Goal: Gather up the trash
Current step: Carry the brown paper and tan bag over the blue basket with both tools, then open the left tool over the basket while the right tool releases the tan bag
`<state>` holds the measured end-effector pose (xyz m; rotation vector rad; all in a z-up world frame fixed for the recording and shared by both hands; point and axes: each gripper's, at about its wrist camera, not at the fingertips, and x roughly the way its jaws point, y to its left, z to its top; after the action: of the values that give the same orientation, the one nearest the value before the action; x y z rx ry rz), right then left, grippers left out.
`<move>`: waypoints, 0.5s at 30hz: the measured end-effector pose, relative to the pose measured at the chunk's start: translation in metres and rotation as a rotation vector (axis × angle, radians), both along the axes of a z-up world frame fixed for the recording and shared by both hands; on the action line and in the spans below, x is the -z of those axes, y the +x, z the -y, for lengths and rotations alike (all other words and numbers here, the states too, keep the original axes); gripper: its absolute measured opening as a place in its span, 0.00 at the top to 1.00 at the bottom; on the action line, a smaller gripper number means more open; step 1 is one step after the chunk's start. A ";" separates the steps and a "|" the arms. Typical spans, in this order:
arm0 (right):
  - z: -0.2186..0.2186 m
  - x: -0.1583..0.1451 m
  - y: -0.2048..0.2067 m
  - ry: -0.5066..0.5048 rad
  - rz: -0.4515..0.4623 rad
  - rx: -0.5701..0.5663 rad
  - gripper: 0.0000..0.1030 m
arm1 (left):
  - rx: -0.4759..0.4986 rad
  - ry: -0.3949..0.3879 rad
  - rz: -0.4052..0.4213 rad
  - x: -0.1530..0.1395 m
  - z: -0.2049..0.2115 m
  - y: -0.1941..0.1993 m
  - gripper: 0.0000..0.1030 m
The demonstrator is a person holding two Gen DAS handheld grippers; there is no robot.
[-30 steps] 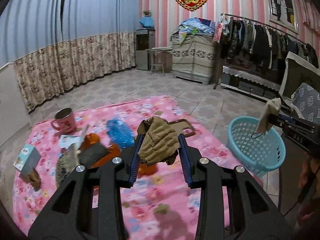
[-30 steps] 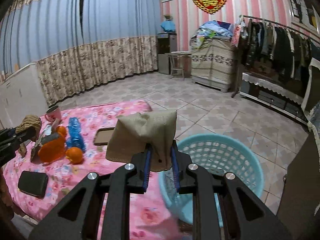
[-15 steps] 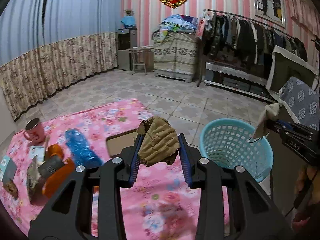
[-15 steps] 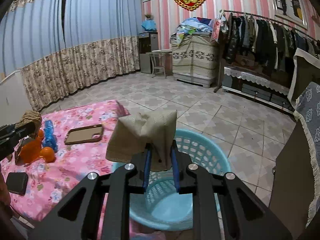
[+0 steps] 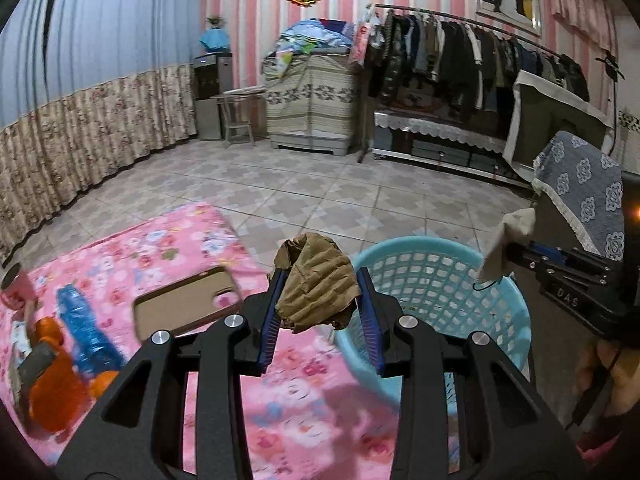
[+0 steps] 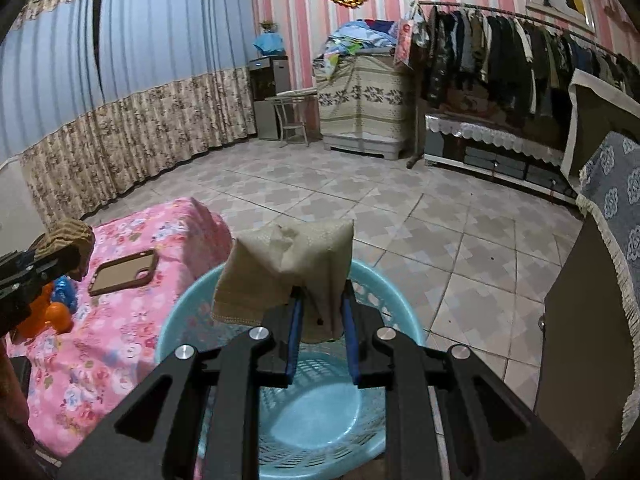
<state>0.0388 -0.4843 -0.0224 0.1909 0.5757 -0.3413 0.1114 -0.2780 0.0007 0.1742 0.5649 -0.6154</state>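
Note:
My left gripper (image 5: 319, 312) is shut on a crumpled brown paper wad (image 5: 316, 280), held above the right edge of the pink flowered table (image 5: 280, 392), just left of the light blue basket (image 5: 496, 304). My right gripper (image 6: 320, 332) is shut on a beige paper napkin (image 6: 280, 264) and hangs over the open basket (image 6: 188, 304), whose bottom looks empty. In the left wrist view the right gripper (image 5: 516, 248) with its napkin (image 5: 508, 240) shows over the basket's right rim. In the right wrist view the left gripper (image 6: 52, 256) with its wad (image 6: 68, 232) appears at the left edge.
On the table lie a brown phone case (image 5: 184, 304), a crushed blue bottle (image 5: 84, 332), orange items (image 5: 52, 392) and a pink mug (image 5: 14, 288). A dark cabinet with a patterned cloth (image 6: 616, 208) stands right of the basket. Tiled floor stretches beyond.
Both grippers have moved right with their paper. The left went from mid-table to the table edge beside the basket; the right went from the basket's near rim to over its middle.

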 end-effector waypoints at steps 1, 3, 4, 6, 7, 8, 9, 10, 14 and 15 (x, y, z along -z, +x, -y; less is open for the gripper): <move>0.001 0.002 0.001 -0.001 -0.004 0.006 0.81 | 0.010 0.002 -0.002 0.002 0.006 0.001 0.67; 0.004 0.006 0.002 0.002 -0.012 0.016 0.81 | 0.025 0.000 -0.010 0.007 0.015 0.003 0.66; 0.007 0.007 0.003 0.004 -0.015 0.019 0.81 | 0.033 -0.001 -0.016 0.011 0.022 0.005 0.66; 0.012 0.010 0.005 0.008 -0.020 0.027 0.81 | 0.043 0.003 -0.024 0.016 0.033 0.007 0.66; 0.013 0.011 0.006 0.008 -0.023 0.029 0.81 | 0.047 0.006 -0.026 0.018 0.038 0.007 0.66; 0.012 0.012 0.006 0.006 -0.024 0.032 0.81 | 0.050 0.009 -0.029 0.022 0.045 0.008 0.66; 0.012 0.013 0.006 0.009 -0.026 0.035 0.81 | 0.054 0.012 -0.034 0.026 0.050 0.010 0.66; 0.014 0.013 0.006 0.011 -0.026 0.038 0.81 | 0.056 0.015 -0.038 0.027 0.052 0.012 0.66; 0.014 0.014 0.007 0.028 -0.025 0.052 0.81 | 0.076 0.028 -0.054 0.035 0.069 0.017 0.65; 0.016 0.014 0.007 0.029 -0.025 0.053 0.81 | 0.080 0.036 -0.051 0.036 0.072 0.018 0.65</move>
<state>0.0456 -0.5000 -0.0369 0.2303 0.6015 -0.3874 0.1292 -0.3503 -0.0352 0.2164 0.6206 -0.6894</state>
